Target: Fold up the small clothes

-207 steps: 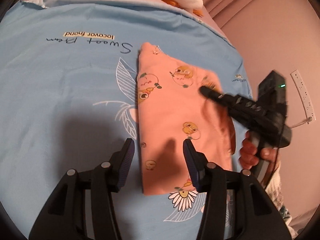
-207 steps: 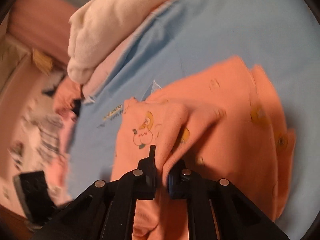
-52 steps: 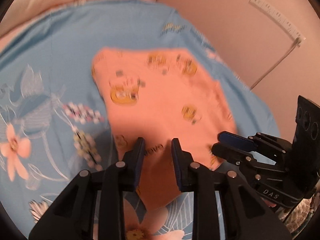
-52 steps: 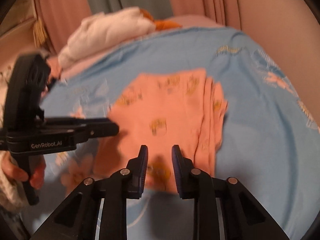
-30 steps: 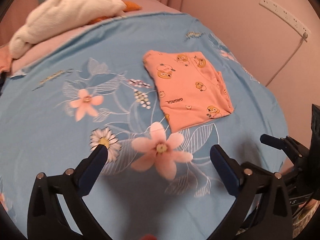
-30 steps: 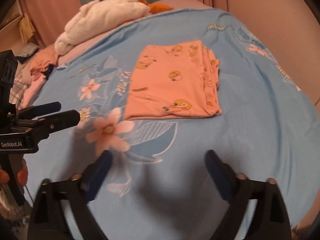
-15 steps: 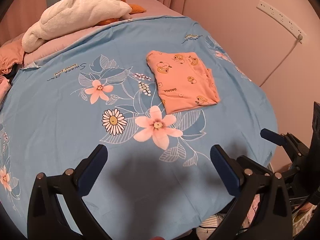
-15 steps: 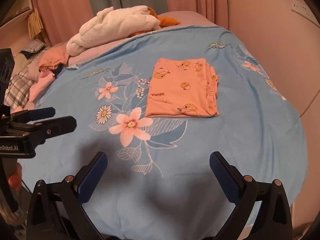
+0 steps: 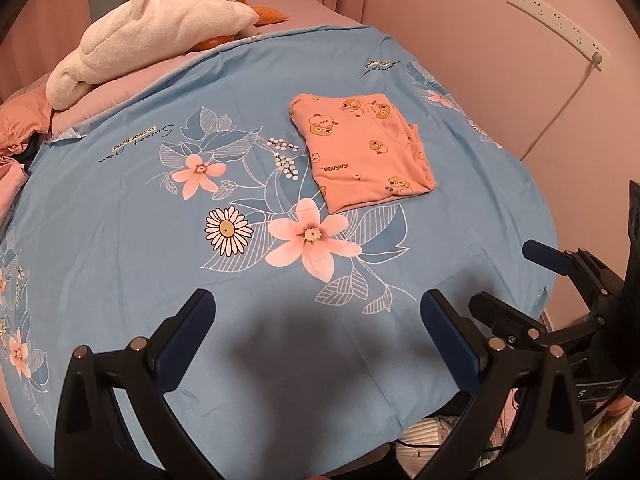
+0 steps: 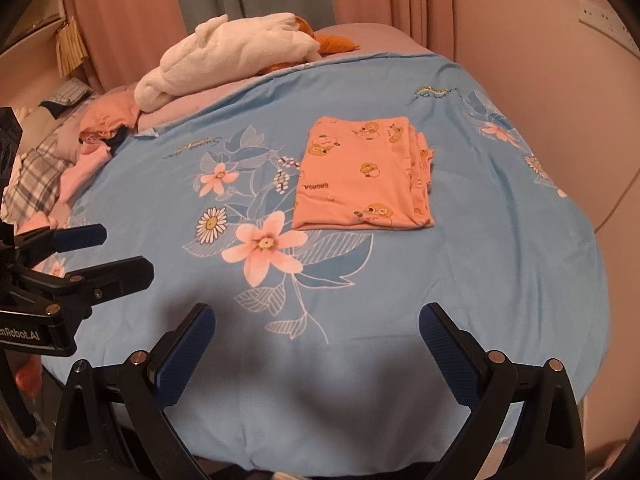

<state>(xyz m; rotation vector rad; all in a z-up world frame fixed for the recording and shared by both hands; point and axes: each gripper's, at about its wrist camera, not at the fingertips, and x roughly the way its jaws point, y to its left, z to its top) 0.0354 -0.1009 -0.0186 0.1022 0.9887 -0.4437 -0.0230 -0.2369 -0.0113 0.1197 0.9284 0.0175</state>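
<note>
Dim warm light, fisheye-warped edges

The folded garment (image 10: 362, 172) is lying on the sheet (image 10: 500, 264), the towel (image 10: 232, 60) sitting behind it to the left.

One folded peach-orange cotton garment with cartoon duck prints (image 9: 362, 156) (image 10: 362, 174). One light-blue floral bedsheet (image 9: 120, 264) (image 10: 500, 264). One rumpled white fleece blanket (image 9: 156, 36) (image 10: 236, 56). One heap of unfolded pink, orange and plaid clothes (image 10: 60, 160). One white wall power strip (image 9: 558, 22). Two black two-finger grippers: left gripper (image 9: 320, 320), right gripper (image 10: 316, 328), both spread wide.
</note>
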